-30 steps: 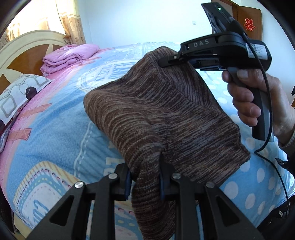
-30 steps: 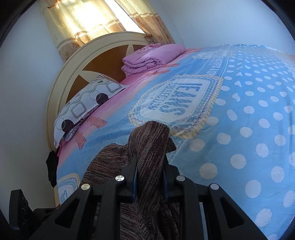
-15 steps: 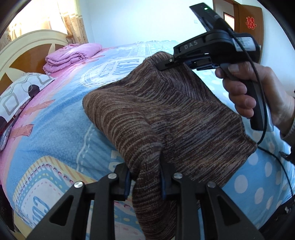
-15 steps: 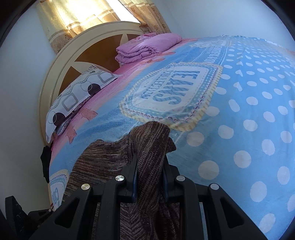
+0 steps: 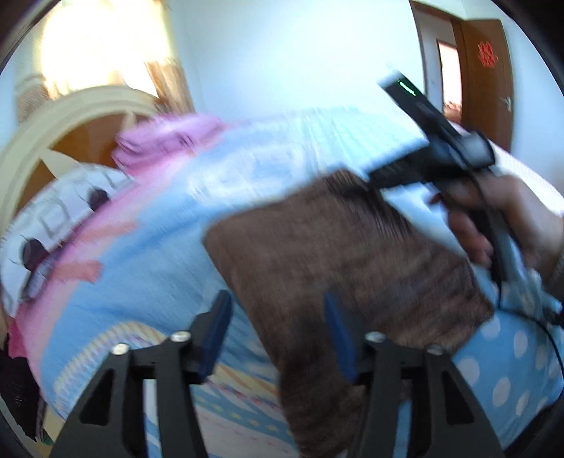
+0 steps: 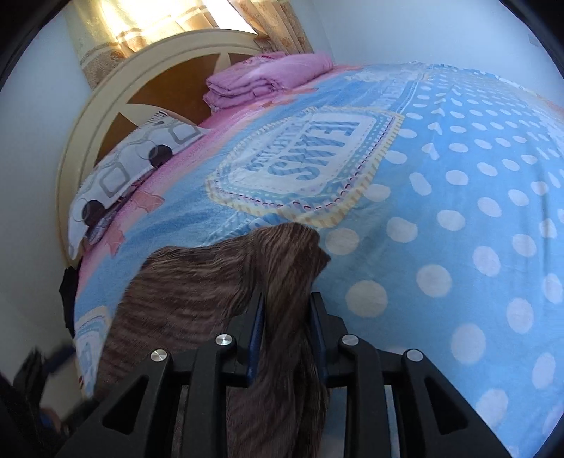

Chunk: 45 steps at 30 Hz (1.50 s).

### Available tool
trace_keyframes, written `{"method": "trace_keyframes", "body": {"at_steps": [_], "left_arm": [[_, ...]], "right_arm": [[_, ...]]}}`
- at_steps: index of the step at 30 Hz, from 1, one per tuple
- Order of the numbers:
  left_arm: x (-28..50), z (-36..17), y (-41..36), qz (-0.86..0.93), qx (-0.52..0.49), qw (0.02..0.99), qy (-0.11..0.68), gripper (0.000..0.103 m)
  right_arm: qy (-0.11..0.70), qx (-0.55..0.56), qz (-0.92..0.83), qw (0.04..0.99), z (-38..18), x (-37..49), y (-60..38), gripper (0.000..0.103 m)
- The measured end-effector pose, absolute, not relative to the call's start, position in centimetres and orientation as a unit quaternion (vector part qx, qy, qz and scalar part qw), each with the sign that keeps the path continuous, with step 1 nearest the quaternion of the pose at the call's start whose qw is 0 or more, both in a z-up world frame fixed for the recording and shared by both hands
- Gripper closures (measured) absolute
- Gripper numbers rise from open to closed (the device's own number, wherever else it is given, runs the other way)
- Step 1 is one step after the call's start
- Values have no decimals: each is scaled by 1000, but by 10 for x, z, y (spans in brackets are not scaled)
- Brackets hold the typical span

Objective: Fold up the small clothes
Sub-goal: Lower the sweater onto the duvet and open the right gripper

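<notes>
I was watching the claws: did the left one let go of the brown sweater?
Yes. The left gripper has opened wide and released the brown sweater; its camera has swung, so the headboard now sits lower in view.

Right gripper (image 6: 286,331) jaws pinch brown knit garment (image 6: 197,282) above bedspread (image 6: 440,183).

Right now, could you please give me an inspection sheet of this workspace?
Surface: bed with blue polka-dot blanket.
Job's things: brown striped knit garment, partly lifted off the blanket.
Clutter: folded pink bedding and patterned pillow near the headboard.
Grippers: left hand-held gripper open, around the garment's edge without clamping it; right hand-held gripper shut on the garment.
Cables: black cable hanging from the right hand-held gripper.
Surroundings: curtained window, wooden door.
</notes>
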<state>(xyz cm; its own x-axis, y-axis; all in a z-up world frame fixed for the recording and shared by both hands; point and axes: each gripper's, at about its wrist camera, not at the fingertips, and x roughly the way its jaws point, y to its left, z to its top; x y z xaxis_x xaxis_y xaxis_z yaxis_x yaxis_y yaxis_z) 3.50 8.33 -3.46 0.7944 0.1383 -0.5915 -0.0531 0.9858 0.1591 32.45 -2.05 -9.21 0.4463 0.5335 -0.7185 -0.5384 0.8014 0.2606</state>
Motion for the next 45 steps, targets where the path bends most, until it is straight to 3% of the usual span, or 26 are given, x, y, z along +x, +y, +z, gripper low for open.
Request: {"method": "trace_keyframes", "body": {"at_steps": [2,6,10,14,20,26,29,33,37,45], "left_arm": [[39,-27,91,76,73,949,298,19],[66,-45,105,138,103,941,292,19],[88,-68,121,154,87,933,313,17],[88,-75,116,159,96,927,326,15],[88,-81,116,189,97,925,314,3],[74,-74,126,163,44,930,326,3],[55,-63,119,143,32,933,327,3],[29,-38,105,118,50,944,304,3],[12,-16,94,101,43,954,278,3],[-1,9,77,85,53,963,251,3]], "right_arm": [[408,3,323,854,-81,302,-37,77],[391,13,356,849,-71,248,-54,77],[394,-72,353,845,-89,208,-36,77],[411,-93,327,846,-112,207,-37,79],[389,-139,312,856,-123,191,-33,80],[385,-114,299,866,-127,178,-40,78],[377,-65,301,873,-112,164,-51,61],[330,-60,289,897,-82,135,-59,58],[295,-58,275,913,-56,110,-66,45],[257,-59,269,926,-29,80,-78,45]]}}
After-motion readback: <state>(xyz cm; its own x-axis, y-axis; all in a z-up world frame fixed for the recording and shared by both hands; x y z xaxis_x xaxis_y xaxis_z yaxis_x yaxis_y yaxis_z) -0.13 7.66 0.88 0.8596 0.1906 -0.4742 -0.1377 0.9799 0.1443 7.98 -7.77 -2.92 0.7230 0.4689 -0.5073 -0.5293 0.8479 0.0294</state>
